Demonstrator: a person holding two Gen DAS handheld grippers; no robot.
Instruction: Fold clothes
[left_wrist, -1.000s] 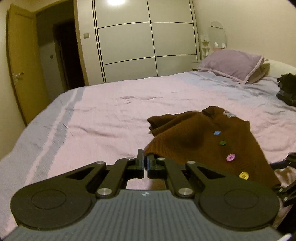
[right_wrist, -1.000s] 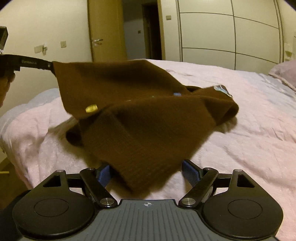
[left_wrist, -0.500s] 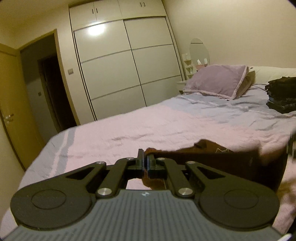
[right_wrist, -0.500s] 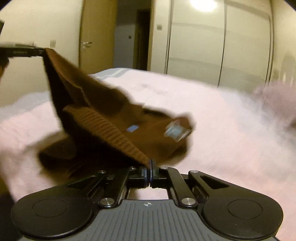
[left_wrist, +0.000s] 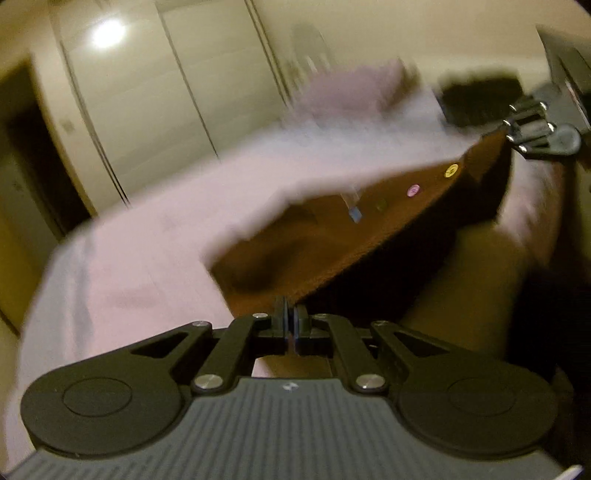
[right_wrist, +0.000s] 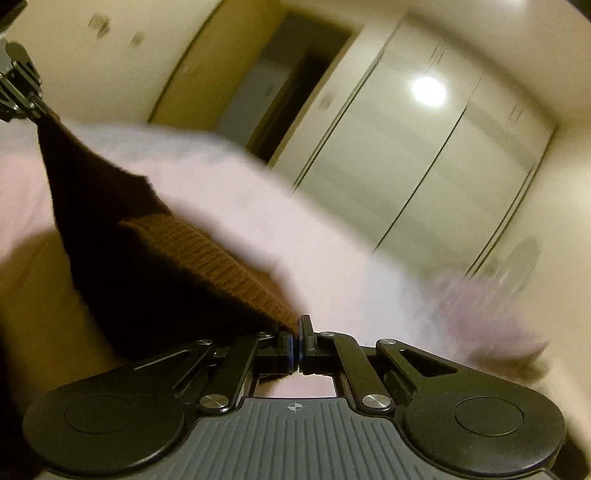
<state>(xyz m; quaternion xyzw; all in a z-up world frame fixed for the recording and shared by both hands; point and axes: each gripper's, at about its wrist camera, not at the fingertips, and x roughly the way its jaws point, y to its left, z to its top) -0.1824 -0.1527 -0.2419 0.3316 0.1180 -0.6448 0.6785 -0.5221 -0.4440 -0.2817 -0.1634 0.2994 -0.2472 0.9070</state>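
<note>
A brown knit cardigan (left_wrist: 332, 243) with coloured buttons hangs stretched in the air above the pink bed (left_wrist: 155, 236). My left gripper (left_wrist: 290, 314) is shut on one corner of its hem. My right gripper (right_wrist: 297, 328) is shut on the other ribbed corner (right_wrist: 221, 266). In the left wrist view the right gripper (left_wrist: 532, 129) shows at the upper right, holding the cardigan's far corner. In the right wrist view the left gripper (right_wrist: 22, 92) shows at the upper left. Both views are tilted and blurred.
The pink bedspread (right_wrist: 314, 258) fills the middle. A purple pillow (left_wrist: 351, 88) lies at the head. A dark pile of clothes (left_wrist: 476, 96) sits by it. White wardrobe doors (right_wrist: 406, 147) and an open doorway (right_wrist: 288, 85) stand behind.
Both grippers have lifted the cardigan clear of the bed and pulled it taut between them. Both cameras have tilted. The right gripper closed on the hem one second ago.
</note>
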